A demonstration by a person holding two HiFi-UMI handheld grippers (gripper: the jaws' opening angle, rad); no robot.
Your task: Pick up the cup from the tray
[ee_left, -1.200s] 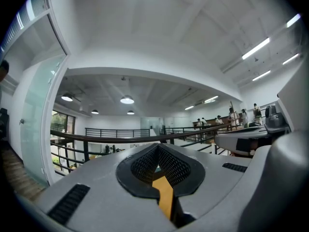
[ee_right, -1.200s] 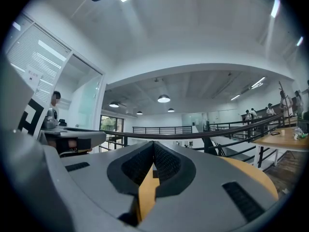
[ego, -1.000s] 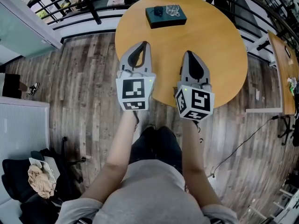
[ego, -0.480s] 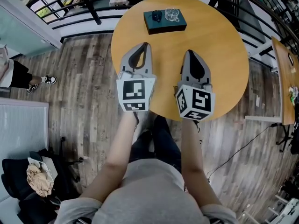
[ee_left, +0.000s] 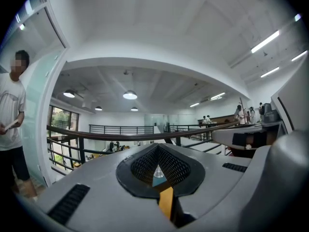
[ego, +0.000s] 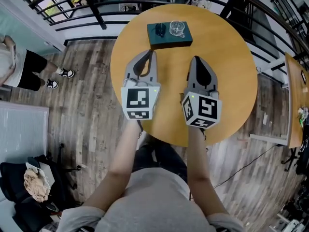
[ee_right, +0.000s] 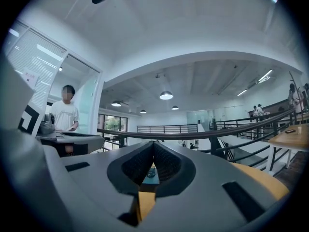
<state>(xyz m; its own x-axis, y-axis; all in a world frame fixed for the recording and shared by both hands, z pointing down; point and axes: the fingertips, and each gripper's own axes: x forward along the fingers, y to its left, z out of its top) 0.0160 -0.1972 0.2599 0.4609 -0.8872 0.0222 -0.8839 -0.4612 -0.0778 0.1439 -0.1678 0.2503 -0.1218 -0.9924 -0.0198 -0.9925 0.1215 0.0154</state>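
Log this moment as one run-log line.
stage: pre-grasp | left gripper: shut, empty | right gripper: shut, empty | cup: on tray, untouched

The dark rectangular tray (ego: 169, 41) sits at 12 o'clock on the round wooden bench (ego: 231, 57). On it, the clear glass cup (ego: 177, 28) stands at 3 o'clock and a small dark object (ego: 161, 30) at 9.
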